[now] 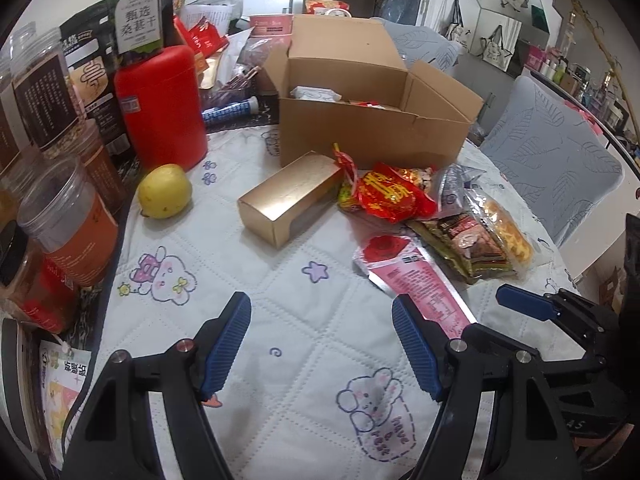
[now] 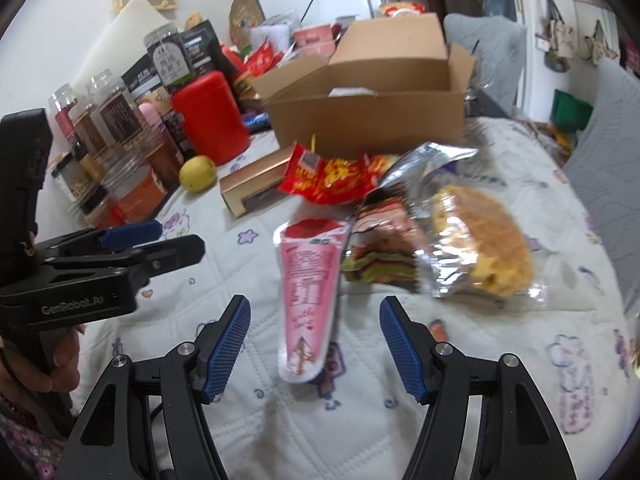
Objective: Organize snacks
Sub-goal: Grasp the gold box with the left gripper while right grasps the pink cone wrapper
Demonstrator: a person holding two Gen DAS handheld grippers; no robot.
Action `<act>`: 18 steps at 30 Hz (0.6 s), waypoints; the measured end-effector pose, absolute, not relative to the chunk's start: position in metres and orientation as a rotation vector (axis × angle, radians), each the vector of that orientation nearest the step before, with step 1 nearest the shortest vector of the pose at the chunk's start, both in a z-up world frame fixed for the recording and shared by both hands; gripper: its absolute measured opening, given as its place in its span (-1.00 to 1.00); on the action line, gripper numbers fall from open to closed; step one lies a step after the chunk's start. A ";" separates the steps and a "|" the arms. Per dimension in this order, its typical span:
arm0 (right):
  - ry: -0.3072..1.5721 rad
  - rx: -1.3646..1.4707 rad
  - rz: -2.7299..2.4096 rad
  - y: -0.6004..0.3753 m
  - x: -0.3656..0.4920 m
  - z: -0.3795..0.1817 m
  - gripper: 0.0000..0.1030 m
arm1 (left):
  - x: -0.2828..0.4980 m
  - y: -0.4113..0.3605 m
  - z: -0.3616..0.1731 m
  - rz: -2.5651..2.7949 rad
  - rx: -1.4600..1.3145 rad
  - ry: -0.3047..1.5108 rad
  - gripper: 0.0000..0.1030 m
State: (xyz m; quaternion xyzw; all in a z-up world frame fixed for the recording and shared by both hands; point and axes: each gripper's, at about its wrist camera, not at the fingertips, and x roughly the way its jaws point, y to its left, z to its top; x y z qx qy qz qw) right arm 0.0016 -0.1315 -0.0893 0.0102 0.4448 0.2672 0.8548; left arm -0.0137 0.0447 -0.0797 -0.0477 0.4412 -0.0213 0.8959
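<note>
An open cardboard box [image 1: 372,136] [image 2: 368,120] stands at the back of the quilted table, with some packets inside. In front of it lie a gold box [image 1: 286,200] [image 2: 252,186], a red snack bag [image 1: 390,196] [image 2: 332,180], a green-brown packet [image 1: 468,248] [image 2: 380,252], a bagged waffle [image 1: 506,232] [image 2: 480,248] and a pink cone-shaped packet [image 1: 416,280] [image 2: 308,300]. My left gripper [image 1: 320,344] is open and empty over bare quilt, left of the pink packet. My right gripper [image 2: 314,350] is open, with the pink packet's narrow end lying between its fingers.
A yellow fruit [image 1: 164,191] [image 2: 197,173], a red canister [image 1: 162,108] [image 2: 212,116] and several jars [image 1: 76,220] [image 2: 120,152] crowd the left side. Grey cushioned chairs [image 1: 556,168] stand to the right. The left gripper also shows in the right wrist view [image 2: 132,236].
</note>
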 end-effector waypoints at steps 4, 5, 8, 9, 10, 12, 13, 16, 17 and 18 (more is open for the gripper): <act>0.962 0.001 0.575 -0.118 0.012 -0.099 0.31 | -0.011 0.057 -0.082 -0.033 -0.108 0.917 0.42; 0.963 -0.012 0.573 -0.114 0.014 -0.100 0.31 | -0.010 0.059 -0.082 -0.032 -0.110 0.916 0.42; 0.975 -0.042 0.564 -0.105 0.021 -0.106 0.31 | -0.006 0.064 -0.082 -0.031 -0.107 0.911 0.42; 0.988 -0.050 0.558 -0.101 0.024 -0.109 0.31 | -0.004 0.066 -0.082 -0.033 -0.105 0.909 0.42; 0.996 -0.059 0.550 -0.100 0.026 -0.112 0.31 | -0.001 0.067 -0.083 -0.033 -0.101 0.905 0.42; 1.006 -0.078 0.536 -0.097 0.028 -0.116 0.31 | 0.005 0.069 -0.083 -0.032 -0.092 0.902 0.42; 1.005 -0.089 0.532 -0.095 0.028 -0.117 0.31 | 0.008 0.069 -0.084 -0.035 -0.089 0.902 0.42; 0.992 -0.168 0.478 -0.090 0.025 -0.122 0.00 | 0.019 0.072 -0.088 -0.043 -0.094 0.906 0.42; 0.975 -0.206 0.454 -0.088 0.024 -0.122 -0.21 | 0.024 0.073 -0.090 -0.044 -0.093 0.910 0.42; 0.967 -0.228 0.449 -0.087 0.023 -0.122 -0.25 | 0.027 0.074 -0.092 -0.044 -0.091 0.913 0.42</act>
